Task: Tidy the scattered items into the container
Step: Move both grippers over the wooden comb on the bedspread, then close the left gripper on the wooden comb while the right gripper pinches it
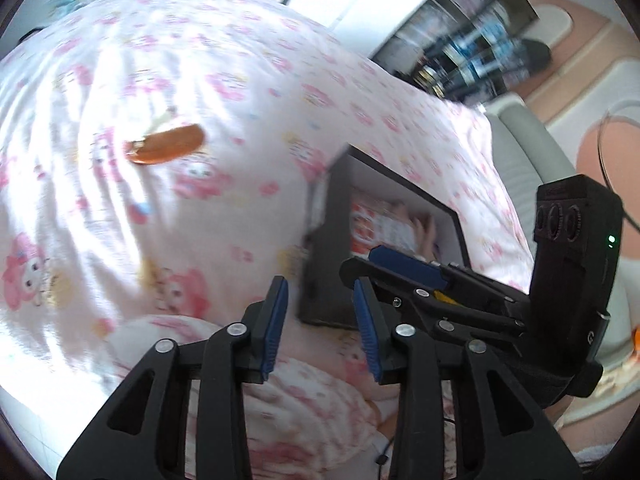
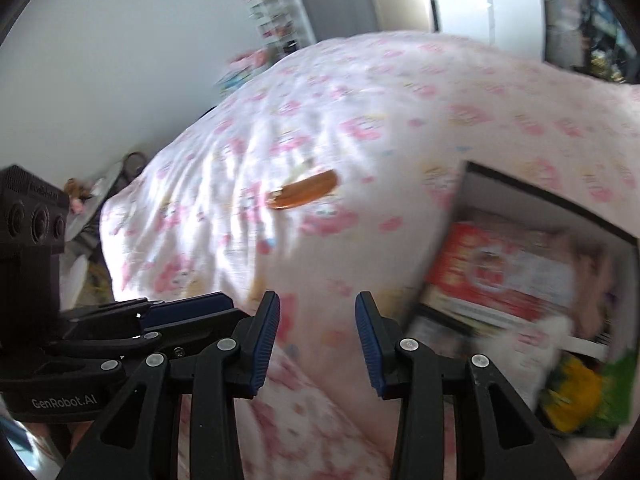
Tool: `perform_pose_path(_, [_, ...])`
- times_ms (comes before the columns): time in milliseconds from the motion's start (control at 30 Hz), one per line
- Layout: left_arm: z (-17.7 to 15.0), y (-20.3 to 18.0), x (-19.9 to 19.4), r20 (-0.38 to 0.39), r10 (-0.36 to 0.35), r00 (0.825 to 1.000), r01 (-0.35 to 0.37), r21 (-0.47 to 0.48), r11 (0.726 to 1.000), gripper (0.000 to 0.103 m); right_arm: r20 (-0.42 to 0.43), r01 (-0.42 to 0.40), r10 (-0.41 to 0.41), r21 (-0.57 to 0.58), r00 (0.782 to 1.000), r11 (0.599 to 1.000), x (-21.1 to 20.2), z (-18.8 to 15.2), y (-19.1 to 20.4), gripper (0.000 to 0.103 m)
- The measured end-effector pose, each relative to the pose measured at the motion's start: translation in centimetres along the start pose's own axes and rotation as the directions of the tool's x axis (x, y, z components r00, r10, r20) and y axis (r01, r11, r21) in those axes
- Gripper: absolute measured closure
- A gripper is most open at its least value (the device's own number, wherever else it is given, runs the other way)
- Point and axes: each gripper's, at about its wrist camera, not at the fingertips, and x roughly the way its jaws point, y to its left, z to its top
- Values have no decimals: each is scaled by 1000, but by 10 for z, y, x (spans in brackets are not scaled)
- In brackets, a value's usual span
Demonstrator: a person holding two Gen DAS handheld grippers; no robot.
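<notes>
A brown oval item (image 1: 166,144) lies alone on the pink patterned bedspread (image 1: 240,80); the right wrist view shows the brown oval item (image 2: 306,190) up and left of centre. A black-rimmed box (image 1: 404,184) sits on the bed, holding a red-and-white packet (image 2: 500,276) and a yellow and green item (image 2: 576,396). My left gripper (image 1: 320,320) is open and empty, hovering near the box's left side. My right gripper (image 2: 318,332) is open and empty over the bedspread, left of the box (image 2: 552,200). Each gripper shows beside the other: right gripper (image 1: 376,276), left gripper (image 2: 192,308).
A bookshelf (image 1: 472,40) stands beyond the bed at the upper right. A grey padded bed edge (image 1: 532,152) runs along the right. A white wall (image 2: 120,60) and cluttered shelves (image 2: 276,12) lie beyond the bed's far side. A person's leg (image 1: 600,148) shows at right.
</notes>
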Motion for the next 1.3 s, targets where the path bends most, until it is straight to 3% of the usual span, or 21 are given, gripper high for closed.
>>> perform_pose_path(300, [34,94,14,39,58,998,-51,-154,987,65,-82,-9,17,92,997,996,79,46,5,68])
perform_pose_path(467, [65,147,41,31,84,996,-75,-222,972,66,-109,63,-45,161,993,985,139,88,-14,68])
perform_pose_path(700, [98,206,88,10,57,998,-51,-325,944,66,-179,121,-90,174,980,977,216,131,-30,68])
perform_pose_path(967, [118,238,121,22,66,998,-53,-384,922,66,-213,142,-100,192,972,971,278,152,-50,68])
perform_pose_path(1167, [122,242,134,20,58,998,-46,-394,918,67,-187,145,-114,160,976,976,287,160,-46,67])
perform_pose_path(1300, [124,239,137,13,43,999,-34,-381,924,70,-191,131,-93,199,977,971,291,168,-55,67])
